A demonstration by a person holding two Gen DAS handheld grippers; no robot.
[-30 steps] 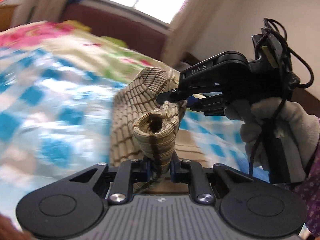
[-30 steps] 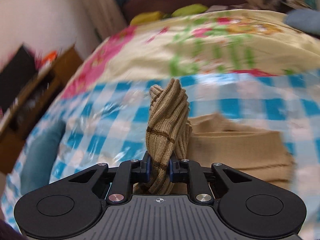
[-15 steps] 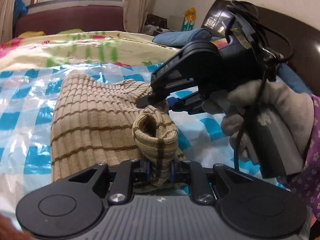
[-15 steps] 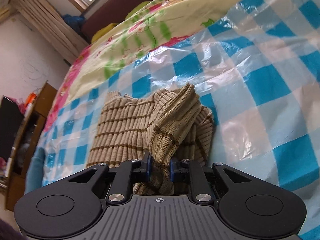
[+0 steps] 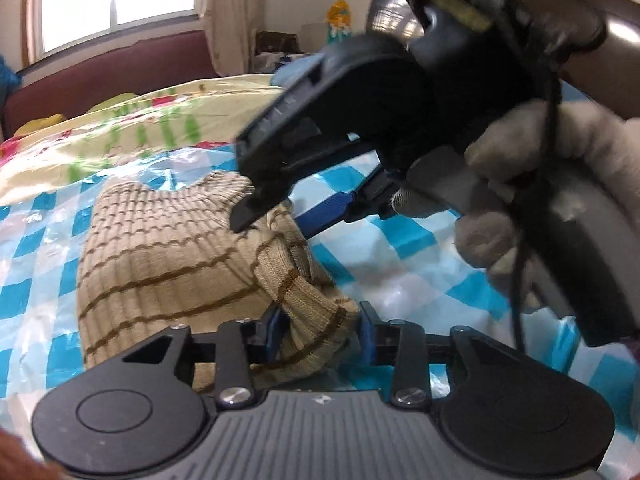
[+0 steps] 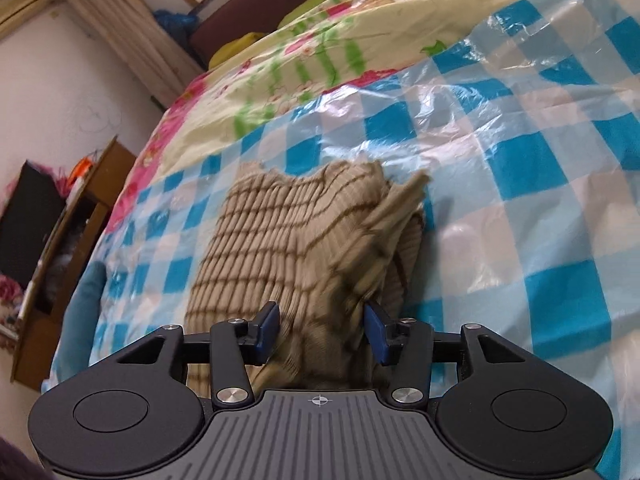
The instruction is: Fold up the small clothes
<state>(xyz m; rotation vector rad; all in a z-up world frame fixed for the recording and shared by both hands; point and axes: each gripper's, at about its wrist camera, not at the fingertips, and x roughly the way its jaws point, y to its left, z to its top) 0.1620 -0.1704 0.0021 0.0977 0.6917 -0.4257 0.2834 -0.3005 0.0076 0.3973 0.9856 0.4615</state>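
Observation:
A beige ribbed sweater with thin brown stripes [image 5: 160,264] lies folded on the blue-and-white checked plastic sheet [image 5: 28,240]. My left gripper [image 5: 322,332] is open, its blue pads apart on either side of a rolled sleeve end. My right gripper [image 6: 322,330] is open too, with the sweater [image 6: 280,232] lying loose between its pads. In the left wrist view the right gripper [image 5: 280,208] hovers just over the sweater's right edge, held by a gloved hand [image 5: 560,184].
The checked sheet [image 6: 520,208] covers a floral bedspread [image 6: 320,48]. A dark red headboard [image 5: 112,68] and a window stand behind. A wooden cabinet [image 6: 68,248] stands left of the bed.
Both grippers have opened and let go of the sweater sleeve. The sweater has settled flat on the sheet. The right gripper has lifted a little and come nearer the left camera.

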